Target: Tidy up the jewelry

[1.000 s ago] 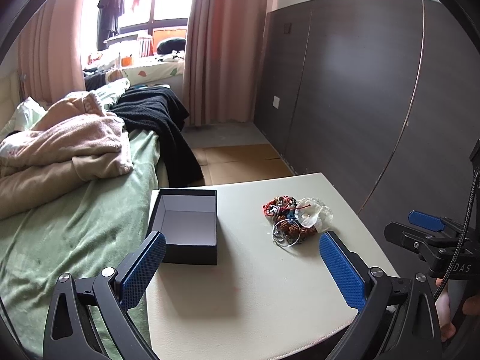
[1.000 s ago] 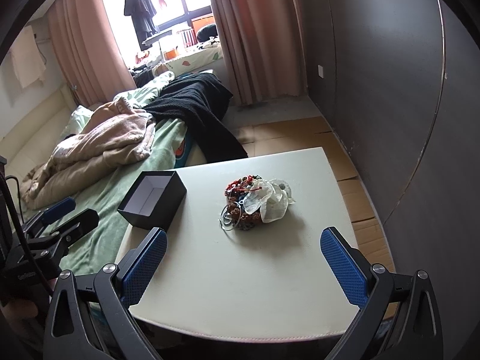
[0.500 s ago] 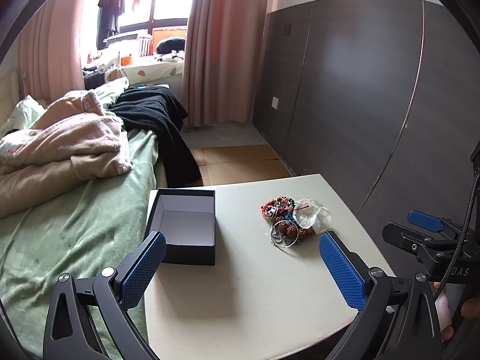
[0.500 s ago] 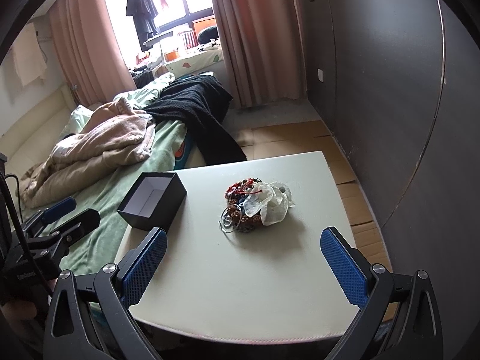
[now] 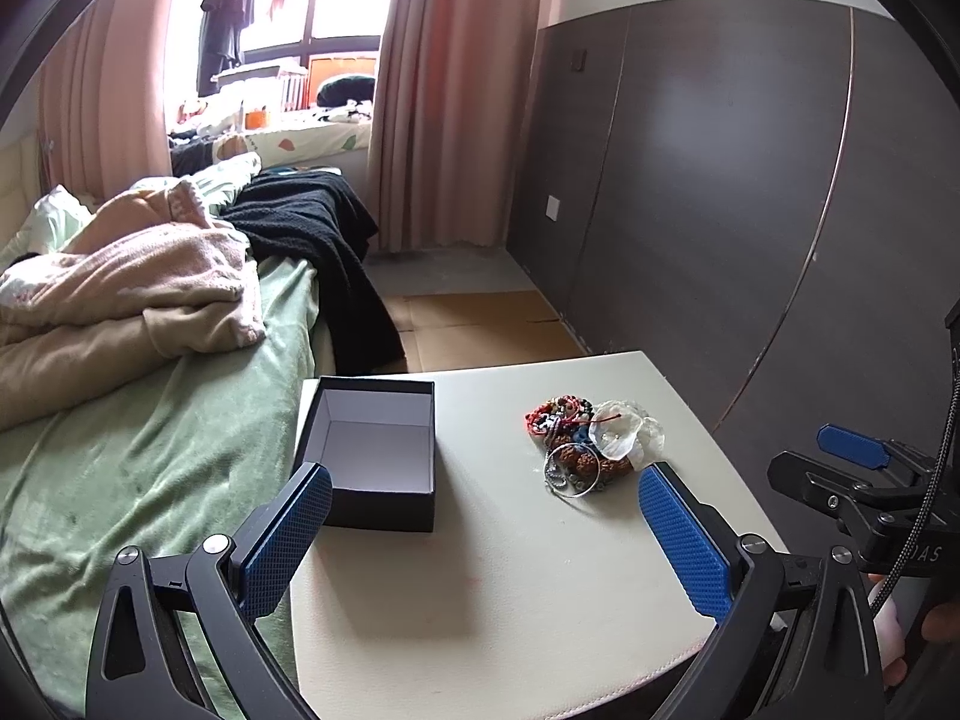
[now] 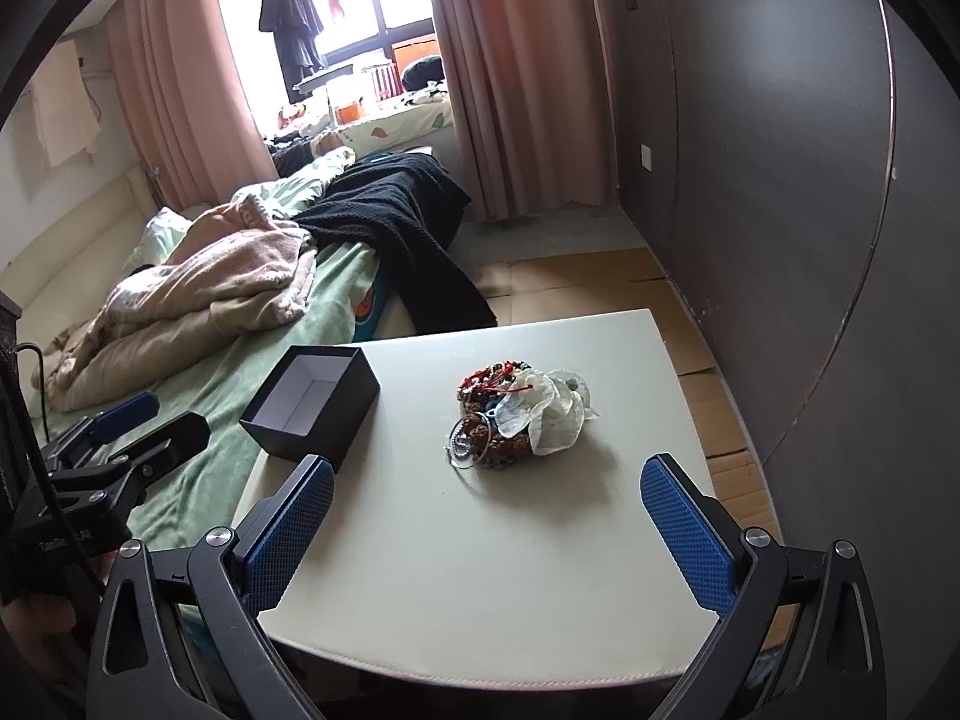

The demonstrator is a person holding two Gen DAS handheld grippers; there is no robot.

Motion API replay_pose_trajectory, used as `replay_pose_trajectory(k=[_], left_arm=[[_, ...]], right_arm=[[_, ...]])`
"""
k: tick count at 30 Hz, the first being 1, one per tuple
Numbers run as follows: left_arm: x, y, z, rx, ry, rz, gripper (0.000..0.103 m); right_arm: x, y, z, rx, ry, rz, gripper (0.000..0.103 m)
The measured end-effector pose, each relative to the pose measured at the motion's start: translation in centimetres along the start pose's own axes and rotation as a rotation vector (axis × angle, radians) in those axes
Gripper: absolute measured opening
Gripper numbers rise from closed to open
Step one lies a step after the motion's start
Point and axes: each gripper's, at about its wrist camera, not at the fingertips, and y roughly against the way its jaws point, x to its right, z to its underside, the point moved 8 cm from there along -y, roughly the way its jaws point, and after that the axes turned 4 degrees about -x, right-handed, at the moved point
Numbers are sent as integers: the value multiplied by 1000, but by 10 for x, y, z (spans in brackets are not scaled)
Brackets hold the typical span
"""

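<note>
Right wrist view: jewelry pile (image 6: 513,420) sits mid-table (image 6: 540,570), dead ahead of the right gripper (image 6: 489,531), centred btwn its spread-wide, empty jaws. Right is prob the nearer tool. Left gripper (image 5: 486,531) also spread wide, holding nothing; pile lies fwd and off to its right. Pile = tangled beaded bracelets, red cord, metal ring, sheer white pouch (image 6: 549,414); no clear long axis. Black box (image 6: 312,405), lid off, empty, at table's left edge, well apart from pile.

L wrist cam left of table (image 5: 540,588), R cam right, both sharing box (image 6: 312,408).
</note>
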Motion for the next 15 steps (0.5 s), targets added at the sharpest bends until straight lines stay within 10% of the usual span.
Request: replay_pose_trajectory(k=[15], left_arm=[[1,-2,0,-8,-1,2,102]], right_arm=[[1,0,-1,1,-9,4,103]])
